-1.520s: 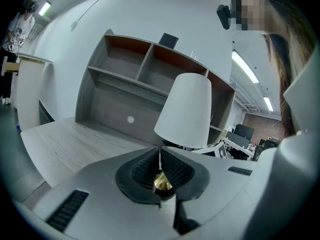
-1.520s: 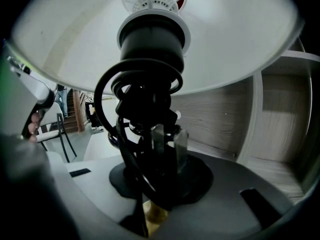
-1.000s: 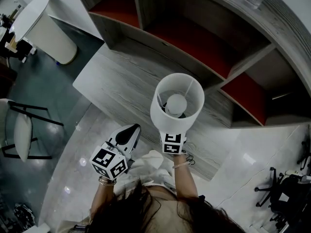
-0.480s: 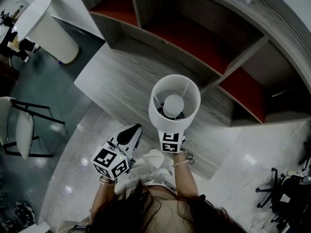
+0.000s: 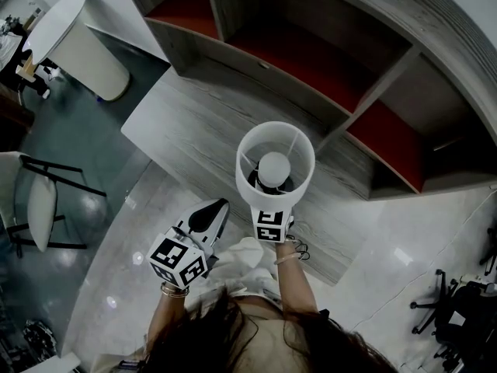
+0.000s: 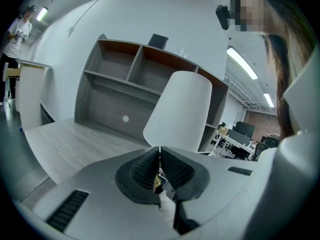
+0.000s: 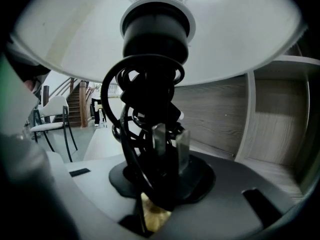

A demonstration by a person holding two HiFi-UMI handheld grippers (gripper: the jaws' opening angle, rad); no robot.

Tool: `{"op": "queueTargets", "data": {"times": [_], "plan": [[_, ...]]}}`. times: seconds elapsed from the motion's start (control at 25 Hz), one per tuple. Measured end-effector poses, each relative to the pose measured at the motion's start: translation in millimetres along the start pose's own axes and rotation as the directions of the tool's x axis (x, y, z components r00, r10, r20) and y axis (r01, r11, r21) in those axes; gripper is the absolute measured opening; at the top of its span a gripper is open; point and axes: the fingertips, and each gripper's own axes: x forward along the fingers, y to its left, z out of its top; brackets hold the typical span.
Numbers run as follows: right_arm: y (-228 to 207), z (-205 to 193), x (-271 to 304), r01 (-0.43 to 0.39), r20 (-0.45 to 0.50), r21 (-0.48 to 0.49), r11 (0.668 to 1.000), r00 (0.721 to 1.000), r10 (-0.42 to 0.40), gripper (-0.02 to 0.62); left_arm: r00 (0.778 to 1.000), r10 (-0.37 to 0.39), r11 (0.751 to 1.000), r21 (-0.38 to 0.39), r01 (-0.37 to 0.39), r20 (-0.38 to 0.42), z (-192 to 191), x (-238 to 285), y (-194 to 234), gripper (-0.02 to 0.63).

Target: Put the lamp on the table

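Shelf unit (image 5: 311,68) is backing the grey wood table (image 5: 194,130), so the bare top in front of it is looking like the drop zone. Lamp (image 5: 276,169) is riding upright over the near part of the table, shade on top, probably so it can go straight down onto its base. Can't tell if the base is touching yet. Right gripper (image 7: 160,179) is gripping it low on the stem under the shade, jaws opening slightly right now with the stem between them. Left gripper (image 6: 159,169) is sitting off to the side, tongs pressed together on nothing, clear of the shade. Cord (image 7: 120,109) is wound round the stem with plug prongs (image 7: 160,144) tucked in, I'd guess to avoid snagging
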Motion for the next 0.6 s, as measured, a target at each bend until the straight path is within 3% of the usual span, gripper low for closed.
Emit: {"op": "queueTargets", "data": {"times": [0.6], "plan": [[1, -7, -1, -0.008, -0.03, 0.01, 1.0, 1.0, 0.008, 0.097, 1.0, -0.001, 1.0, 0.004, 0.001, 0.006, -4, -8, -16, 0.019]]}}
